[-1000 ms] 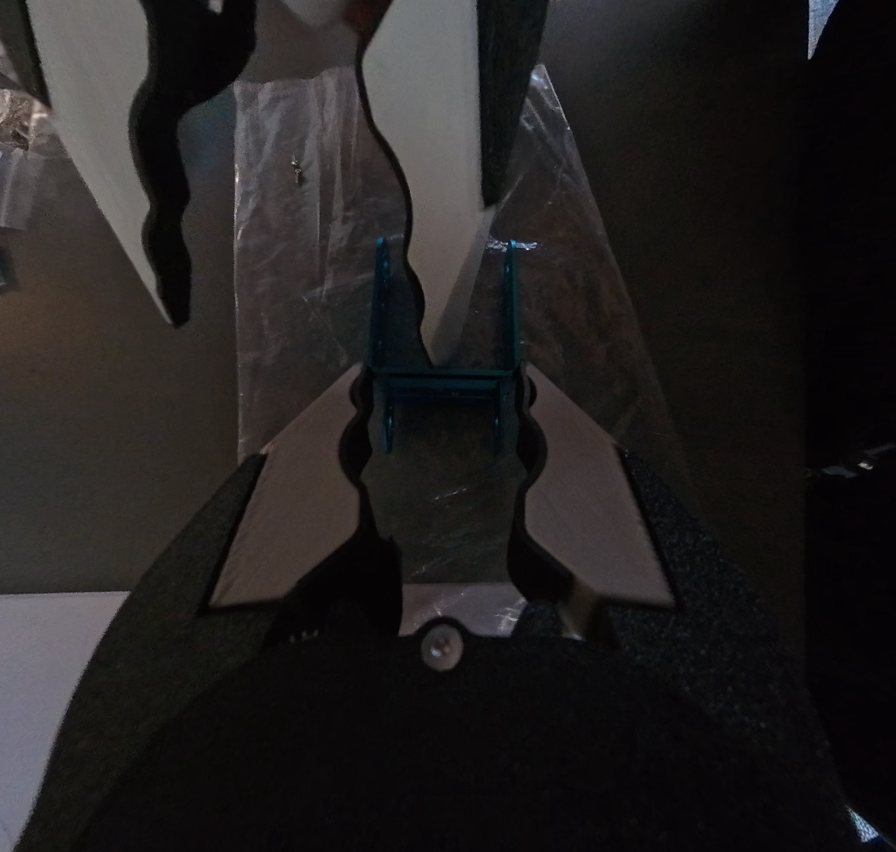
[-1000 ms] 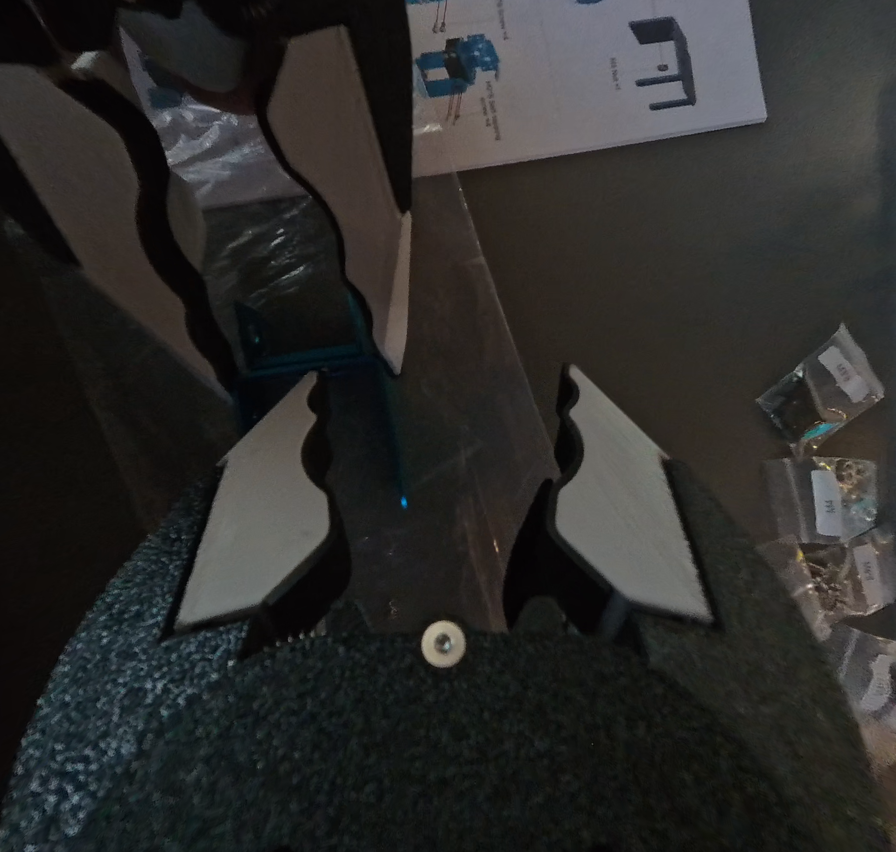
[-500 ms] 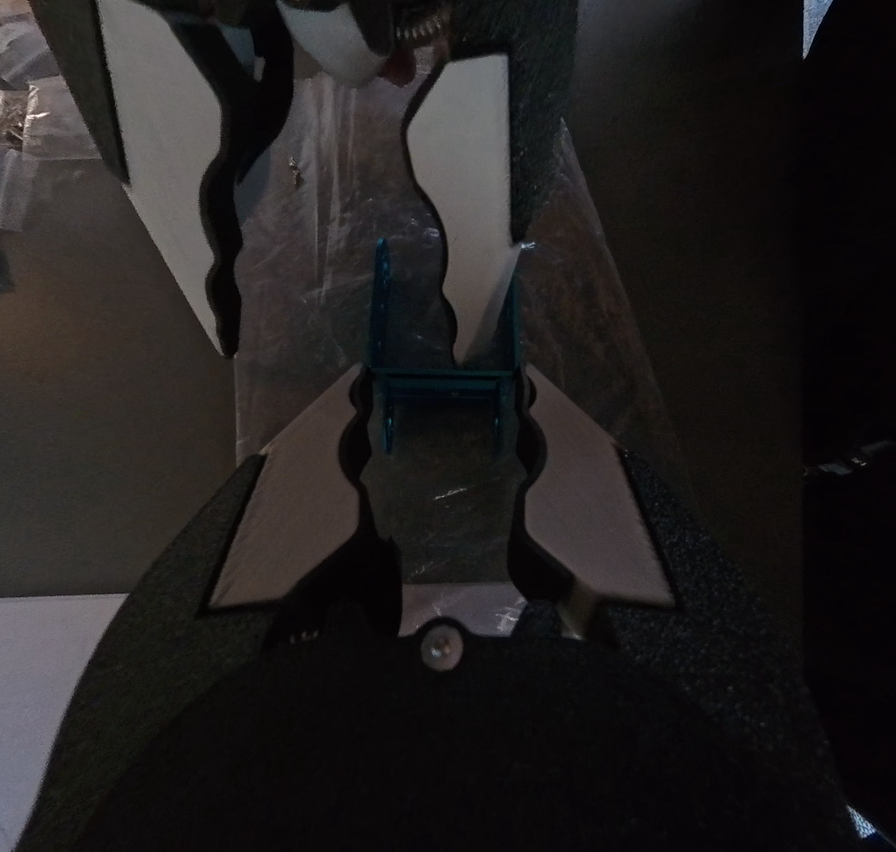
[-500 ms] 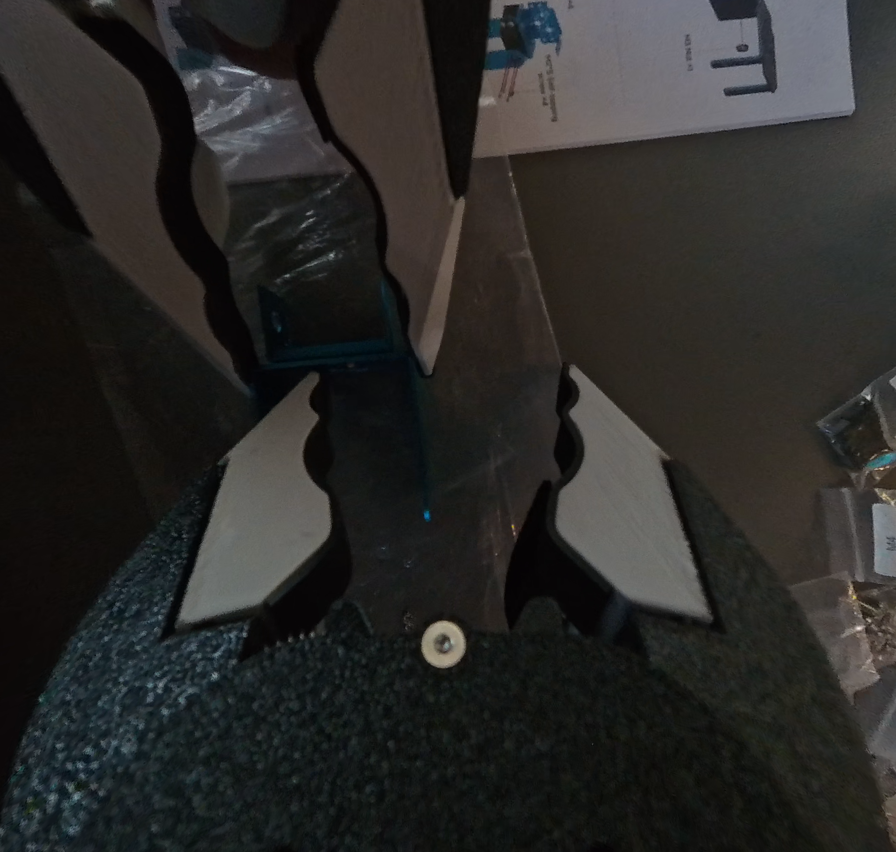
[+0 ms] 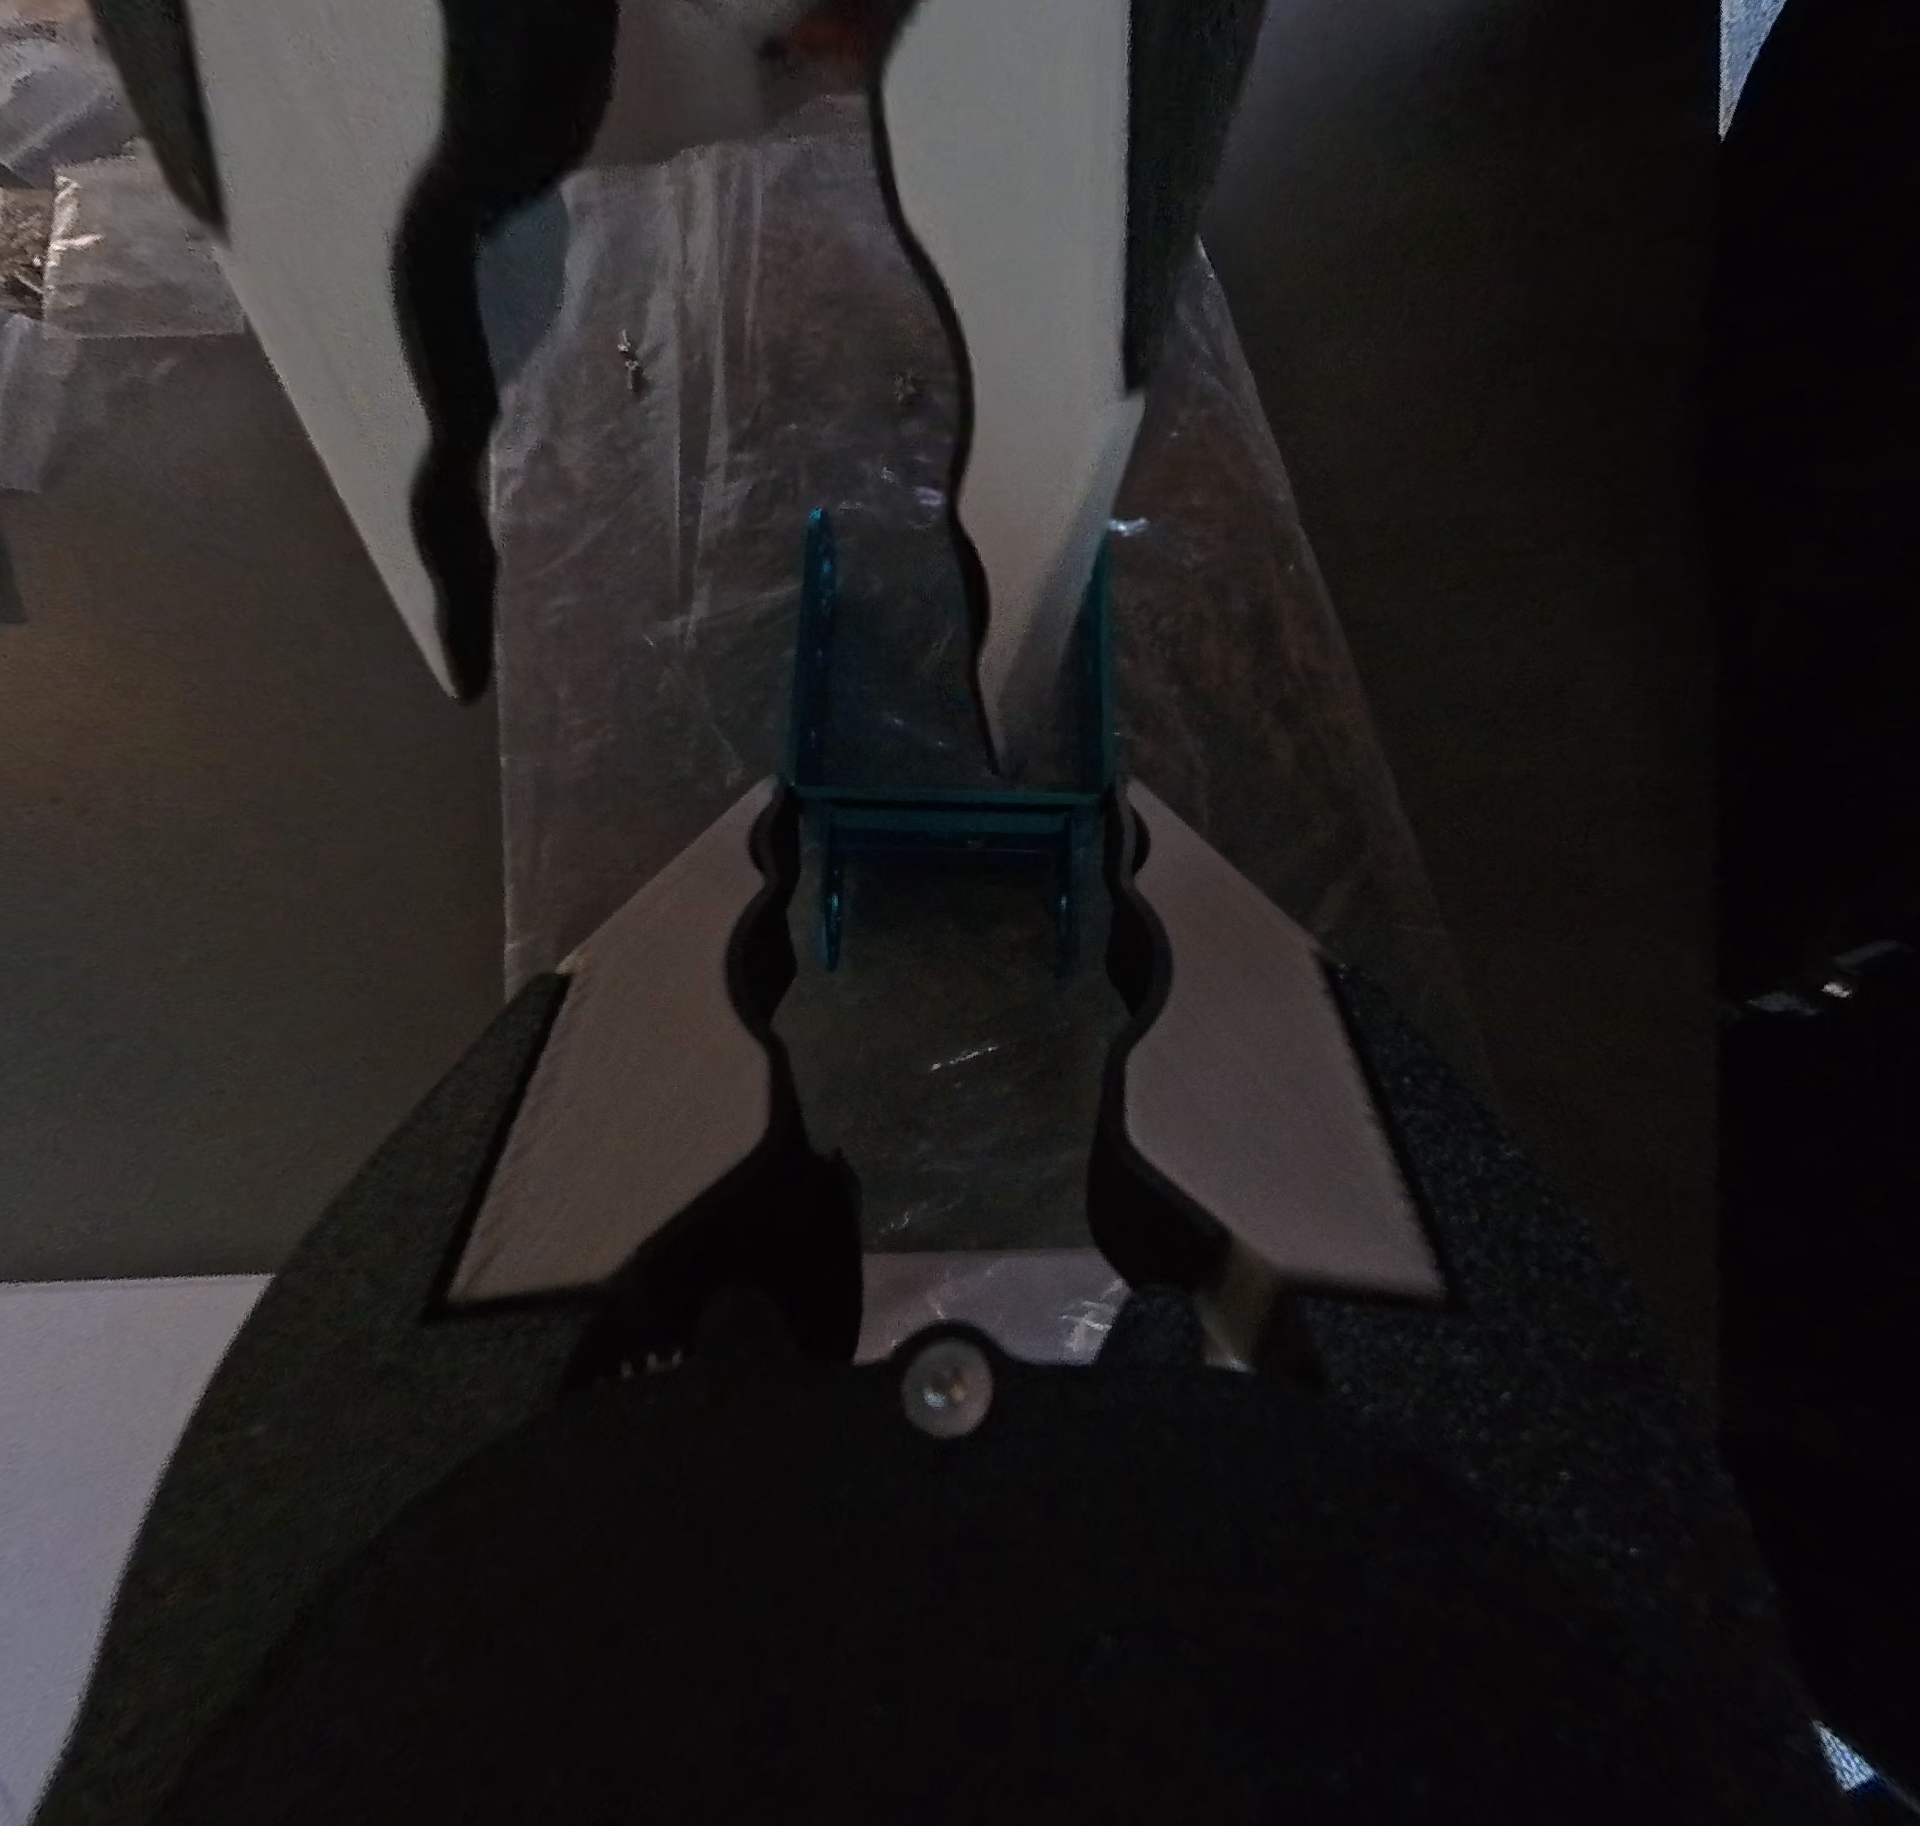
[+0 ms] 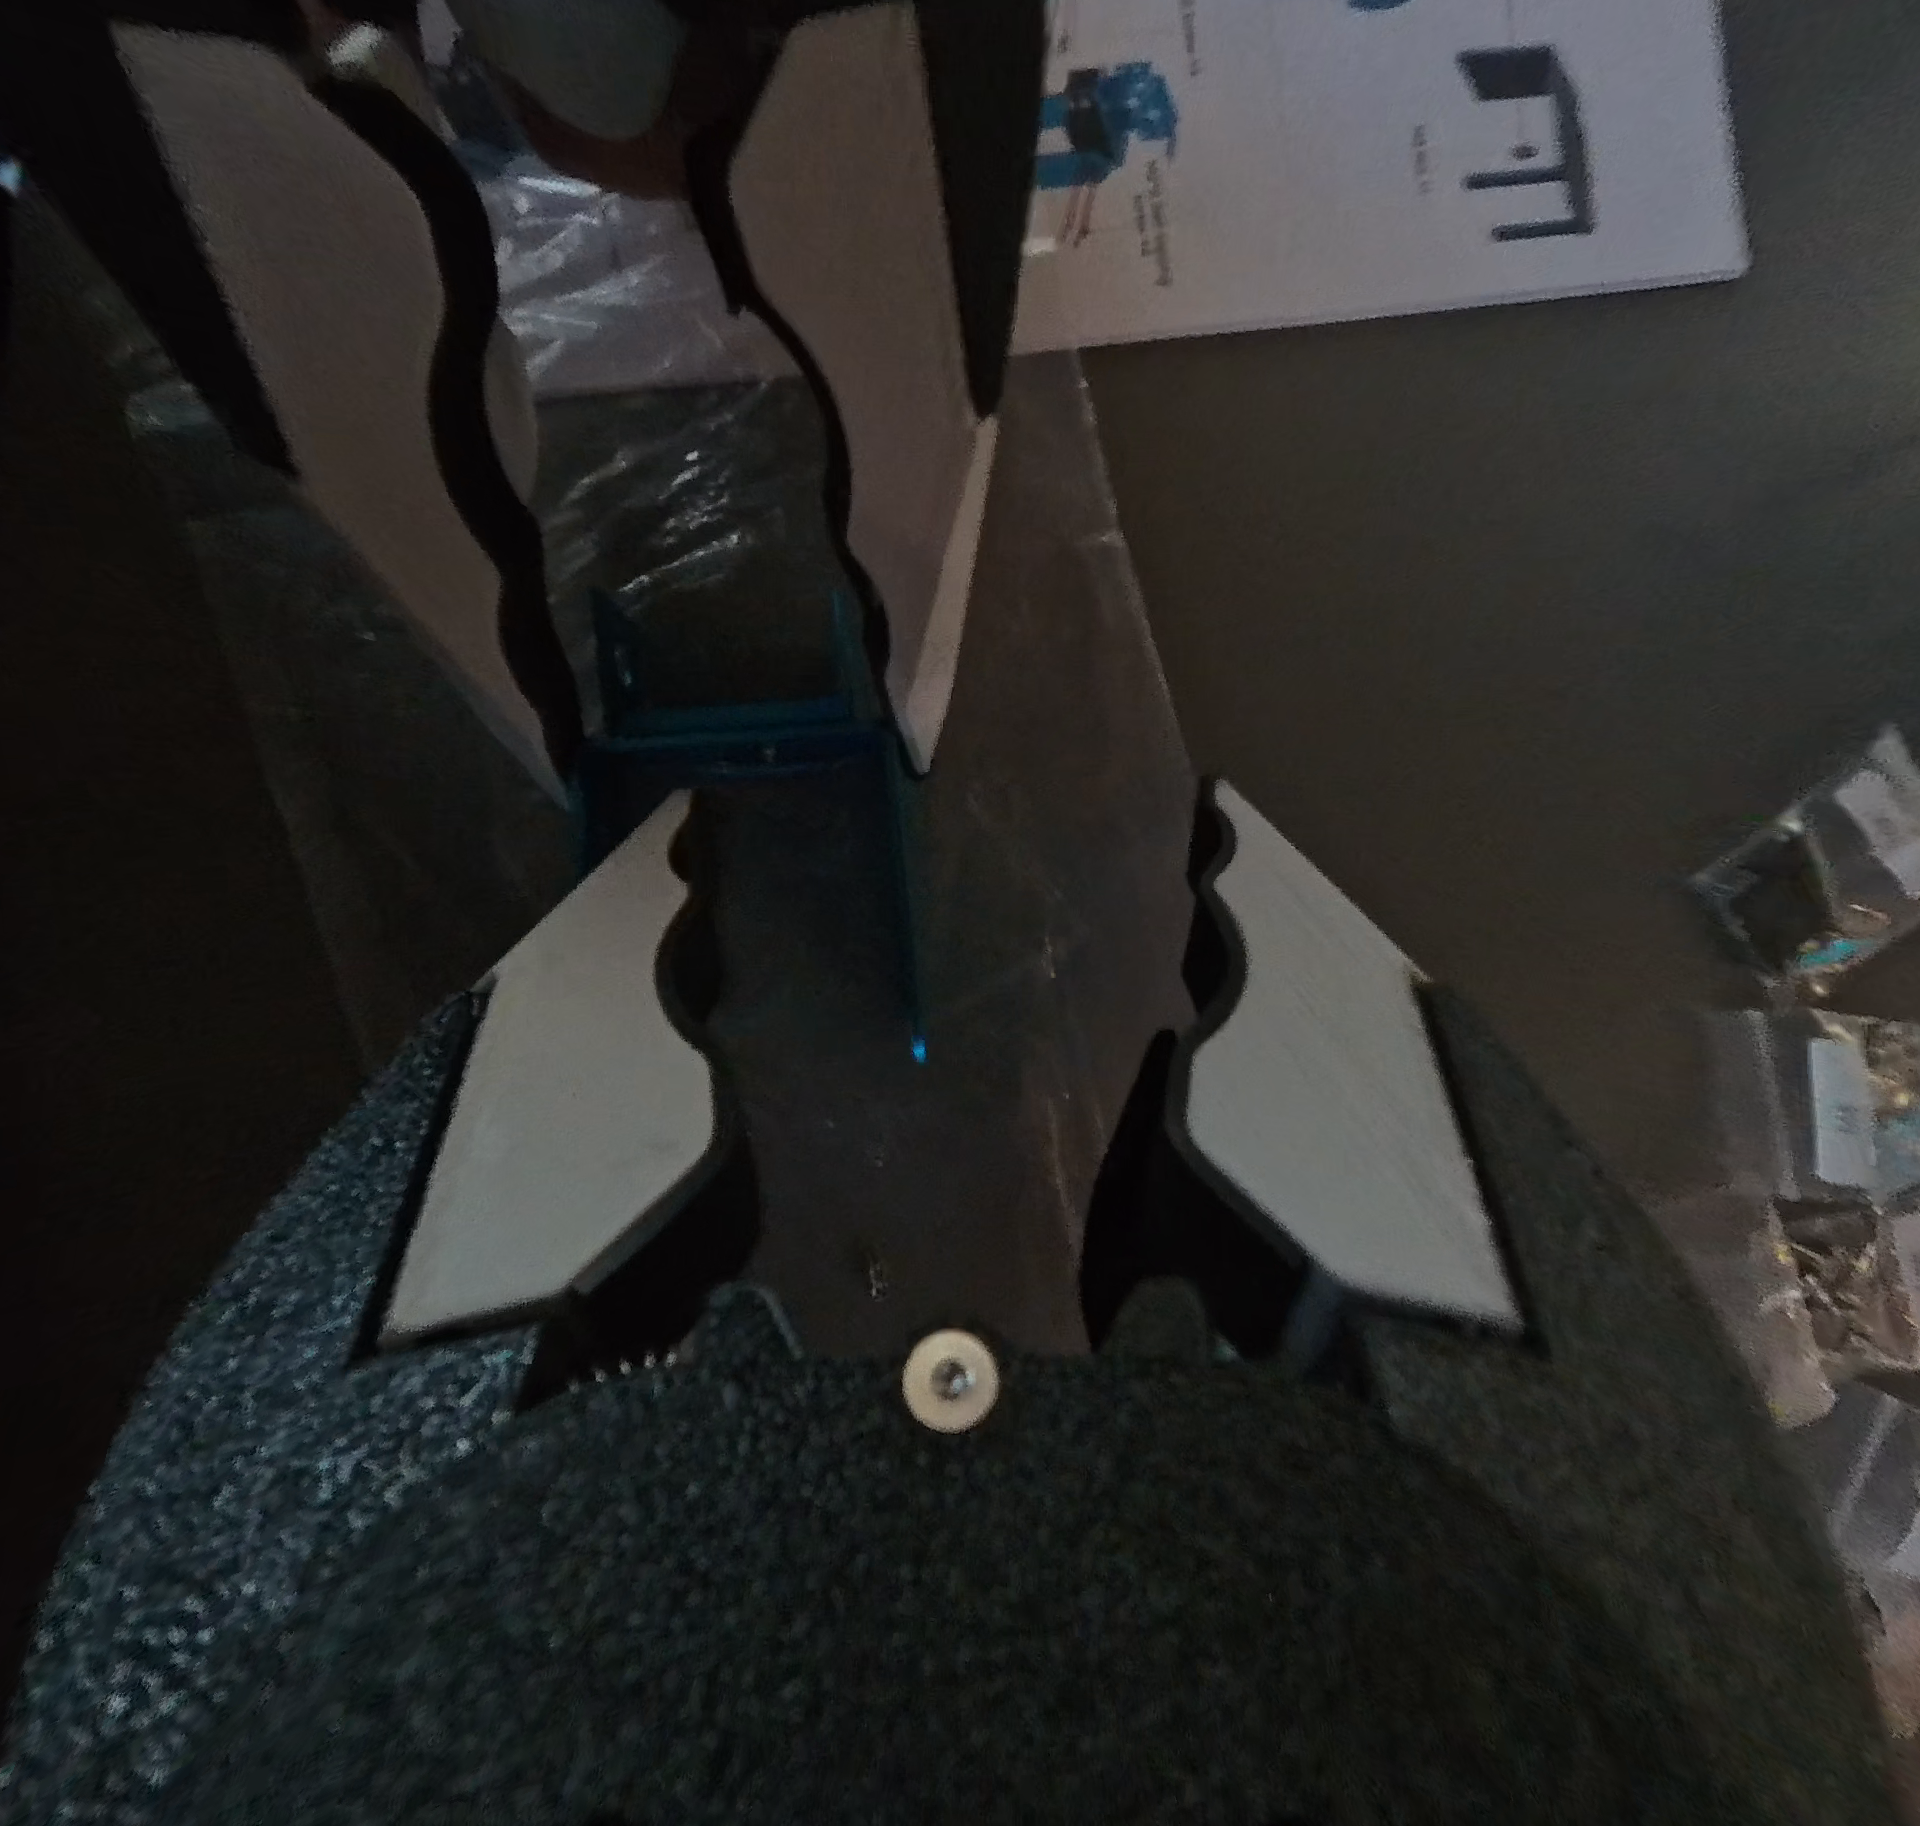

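My left gripper [image 5: 951, 810] is shut on a blue metal H-shaped bracket [image 5: 945, 820], gripping it at the crossbar with its two side plates pointing away. My right gripper [image 6: 940, 800] is open. It faces the left one and straddles one side plate of the bracket [image 6: 727, 727], whose edge [image 6: 906, 924] runs between its fingers without touching them. In the left wrist view the right gripper [image 5: 717, 716] comes down from the top, one finger [image 5: 1029, 529] between the bracket's plates and the other [image 5: 343, 426] outside. The left gripper [image 6: 738, 768] also shows in the right wrist view.
A clear plastic bag [image 5: 665, 529] lies under both grippers on the dark table, with a small screw [image 5: 627, 360] on it. A printed instruction sheet [image 6: 1351, 114] lies beyond. Several small bags of hardware [image 6: 1818, 945] sit to the right. A white sheet [image 5: 104, 1464] lies at lower left.
My right gripper has moved in toward the left gripper, its fingers now reaching around one bracket plate. The left gripper and the bracket have stayed still.
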The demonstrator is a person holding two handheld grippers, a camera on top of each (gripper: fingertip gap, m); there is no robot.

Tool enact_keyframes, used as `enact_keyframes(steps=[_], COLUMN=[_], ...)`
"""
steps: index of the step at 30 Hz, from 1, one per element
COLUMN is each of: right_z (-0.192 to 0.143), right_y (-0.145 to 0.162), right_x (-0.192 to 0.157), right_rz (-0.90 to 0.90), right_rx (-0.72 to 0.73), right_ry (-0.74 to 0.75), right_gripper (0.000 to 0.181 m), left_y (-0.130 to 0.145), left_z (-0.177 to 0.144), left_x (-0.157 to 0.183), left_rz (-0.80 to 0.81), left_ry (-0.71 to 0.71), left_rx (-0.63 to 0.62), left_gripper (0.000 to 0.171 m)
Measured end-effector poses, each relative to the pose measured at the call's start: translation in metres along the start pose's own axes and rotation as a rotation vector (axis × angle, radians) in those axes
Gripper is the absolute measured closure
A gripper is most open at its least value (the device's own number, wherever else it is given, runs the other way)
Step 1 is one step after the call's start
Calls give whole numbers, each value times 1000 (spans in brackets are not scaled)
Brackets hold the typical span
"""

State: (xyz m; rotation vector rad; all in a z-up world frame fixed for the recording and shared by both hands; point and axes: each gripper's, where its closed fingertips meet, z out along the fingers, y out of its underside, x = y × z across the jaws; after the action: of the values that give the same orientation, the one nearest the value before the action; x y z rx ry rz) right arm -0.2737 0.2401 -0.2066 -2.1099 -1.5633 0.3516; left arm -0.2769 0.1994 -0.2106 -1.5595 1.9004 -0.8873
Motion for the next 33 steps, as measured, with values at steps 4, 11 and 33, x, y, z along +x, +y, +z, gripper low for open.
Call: enact_keyframes(steps=[4, 11, 33], right_z=[12, -11, -45], right_y=[0, -4, -19], right_x=[3, 13, -9], right_rz=[-4, 60, 173], right_rx=[-31, 60, 273], right_ry=[26, 51, -10], right_gripper=[82, 106, 117], left_y=[0, 0, -36], left_z=[-1, -1, -111], left_x=[1, 1, -25], left_rz=[-1, 4, -491], left_ry=[1, -5, -235], left_rx=[0, -1, 501], left_gripper=[111, 111, 88])
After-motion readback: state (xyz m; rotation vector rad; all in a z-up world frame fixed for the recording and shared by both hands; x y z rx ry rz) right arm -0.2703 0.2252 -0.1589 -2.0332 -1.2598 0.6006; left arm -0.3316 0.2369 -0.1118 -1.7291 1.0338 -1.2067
